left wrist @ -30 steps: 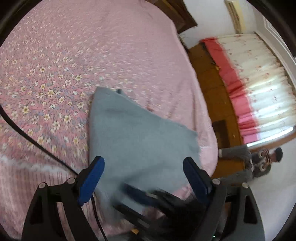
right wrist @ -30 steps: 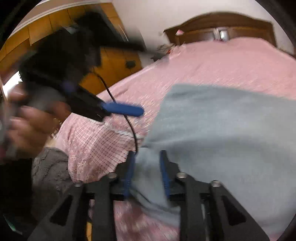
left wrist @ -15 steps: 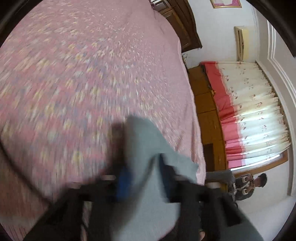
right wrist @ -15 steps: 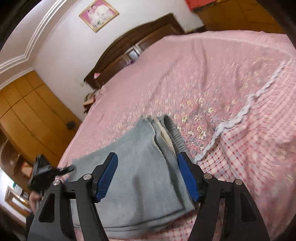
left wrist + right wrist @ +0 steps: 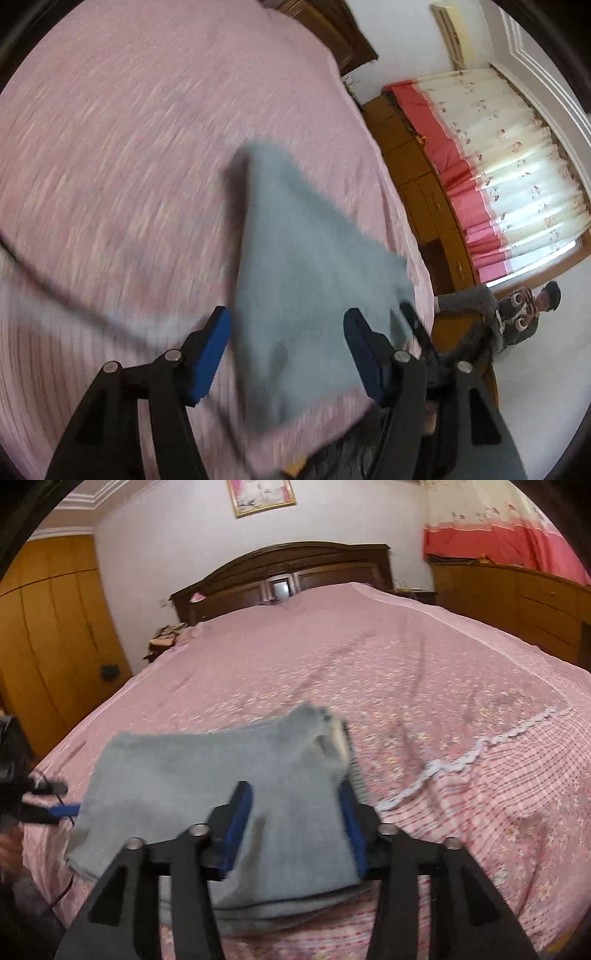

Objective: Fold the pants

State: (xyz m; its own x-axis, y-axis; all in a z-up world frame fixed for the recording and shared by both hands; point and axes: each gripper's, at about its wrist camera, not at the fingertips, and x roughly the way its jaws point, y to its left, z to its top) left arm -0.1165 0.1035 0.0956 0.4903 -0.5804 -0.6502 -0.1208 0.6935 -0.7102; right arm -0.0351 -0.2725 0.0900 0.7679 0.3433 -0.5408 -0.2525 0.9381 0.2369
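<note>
On the pink bed (image 5: 406, 672) grey pants (image 5: 207, 775) lie folded near the edge. Left hand-held gripper (image 5: 286, 350) just reopened, right hand-held gripper (image 5: 295, 827) narrowed slightly; both straddle cloth, gripping nothing, so the fold looks released

The folded pants (image 5: 207, 775) lie on the bed (image 5: 406, 672) near its foot edge, with the headboard (image 5: 288, 572) at the far end and a picture (image 5: 262, 494) on the wall above it. A wardrobe (image 5: 48, 635) stands left of the bed, drawers (image 5: 517, 602) right of it, under the curtain (image 5: 498, 528). The left hand-held gripper (image 5: 62, 801) sits at the pants' left edge, the right hand-held gripper (image 5: 295, 830) before their right part.
</note>
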